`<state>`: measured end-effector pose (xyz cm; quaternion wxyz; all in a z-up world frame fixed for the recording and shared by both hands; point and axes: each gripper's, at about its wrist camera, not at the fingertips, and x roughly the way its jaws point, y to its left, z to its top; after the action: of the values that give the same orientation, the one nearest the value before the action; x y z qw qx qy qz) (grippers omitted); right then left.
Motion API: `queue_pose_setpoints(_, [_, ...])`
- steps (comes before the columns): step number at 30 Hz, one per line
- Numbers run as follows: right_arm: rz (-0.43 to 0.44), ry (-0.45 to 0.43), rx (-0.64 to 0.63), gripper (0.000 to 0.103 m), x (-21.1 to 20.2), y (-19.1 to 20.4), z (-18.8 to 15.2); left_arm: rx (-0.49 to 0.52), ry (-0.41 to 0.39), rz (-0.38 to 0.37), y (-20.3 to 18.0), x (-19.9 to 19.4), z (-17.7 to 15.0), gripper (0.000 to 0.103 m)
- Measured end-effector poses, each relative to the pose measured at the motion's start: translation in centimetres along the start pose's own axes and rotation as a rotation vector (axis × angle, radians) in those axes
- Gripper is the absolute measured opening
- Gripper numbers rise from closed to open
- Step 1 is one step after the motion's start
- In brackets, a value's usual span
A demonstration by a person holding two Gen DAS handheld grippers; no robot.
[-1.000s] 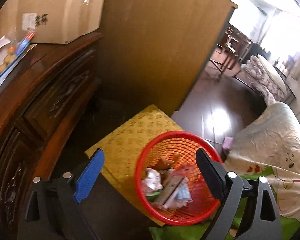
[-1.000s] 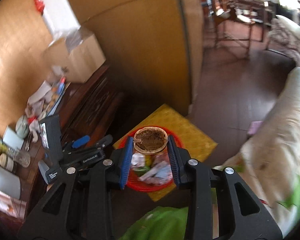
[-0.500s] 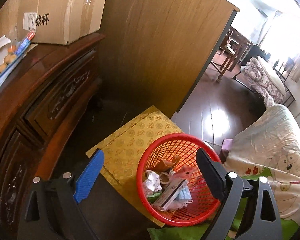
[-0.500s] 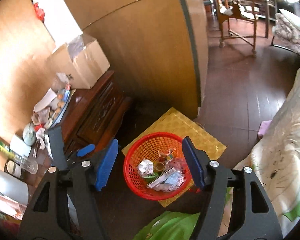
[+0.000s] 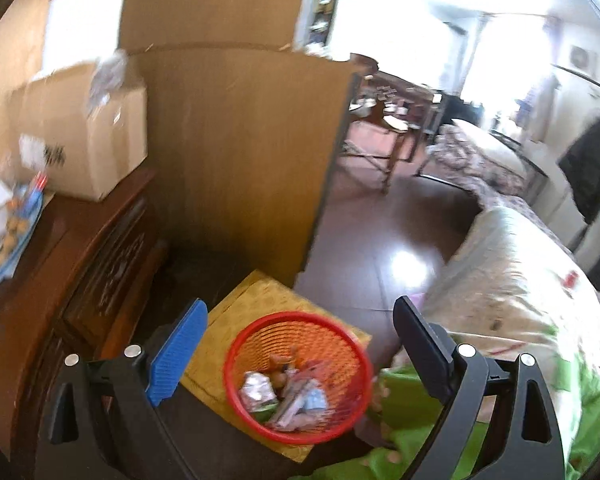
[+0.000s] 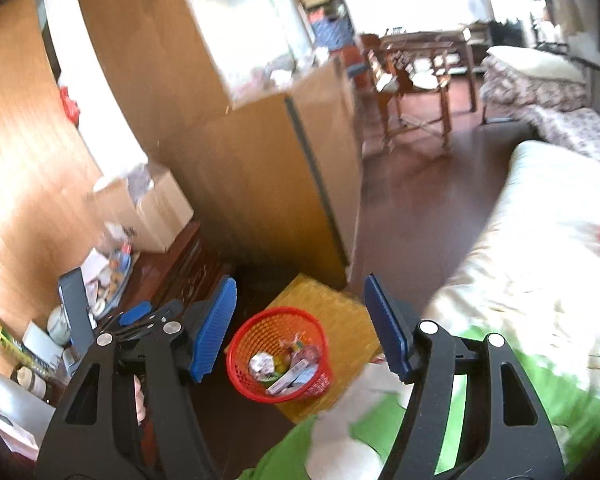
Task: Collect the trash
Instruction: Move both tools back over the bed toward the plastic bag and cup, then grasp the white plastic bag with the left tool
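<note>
On the dark floor by the wooden cabinet point(image 6: 172, 280), the red basket point(image 6: 278, 354) sits on a yellow mat point(image 6: 332, 308) with trash inside, so keep your right gripper point(image 6: 300, 328) and left gripper point(image 5: 300, 354) spread wide and empty, and lift them clear of its rim.

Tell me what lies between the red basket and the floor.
A yellow patterned mat: the red basket stands on it, and the mat lies on the dark floor. Both wrist views show it, the right most clearly.
</note>
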<state>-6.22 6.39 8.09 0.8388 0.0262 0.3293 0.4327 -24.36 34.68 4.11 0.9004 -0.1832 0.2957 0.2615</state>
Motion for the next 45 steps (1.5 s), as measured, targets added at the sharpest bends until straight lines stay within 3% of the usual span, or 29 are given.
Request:
queue_pose_setpoints(6, [-0.038,-0.140,0.060,0.072,-7.3,-3.4,-0.6,0.135,-0.048,-0.127,-7.4,-4.7,0.9,0.097])
queue_pose_setpoints(12, [-0.097,-0.267,0.155,0.076,-14.1,-9.2,-2.3,0.228,-0.050,-0.240,-14.7,-7.5,0.7,0.097])
queue_pose_setpoints(17, [-0.202,-0.344,0.255,0.083,-17.5,-14.9,-3.9,0.377,-0.032,-0.291,-22.9,-7.6,-0.2,0.097])
queue_pose_setpoints(21, [-0.289,-0.360,0.347,0.085,-18.7,-20.2,-5.0,0.477,-0.007,-0.331,-29.3,-5.3,-1.2,0.097])
queue_pose_setpoints(28, [-0.414,-0.294,0.489,0.085,-17.8,-30.0,-5.8,0.581,0.094,-0.382,-38.7,2.1,-2.6,0.097])
queue_pose_setpoints(34, [-0.529,-0.250,0.536,0.091,-15.5,-35.6,-2.8,0.584,0.213,-0.450,-45.7,8.9,-2.5,0.097])
queue_pose_setpoints(38, [-0.554,-0.183,0.554,0.091,-13.5,-38.9,-3.1,0.602,0.244,-0.471,-50.8,12.7,-2.8,0.097])
queue_pose_setpoints(42, [-0.580,0.001,0.638,0.091,-11.3,-42.9,-4.7,0.626,0.266,-0.484,-55.3,15.9,-3.8,0.097])
queue_pose_setpoints(45, [-0.532,-0.002,0.738,0.092,-11.6,-44.9,-6.1,0.637,0.279,-0.498,-57.4,17.5,-4.6,0.097])
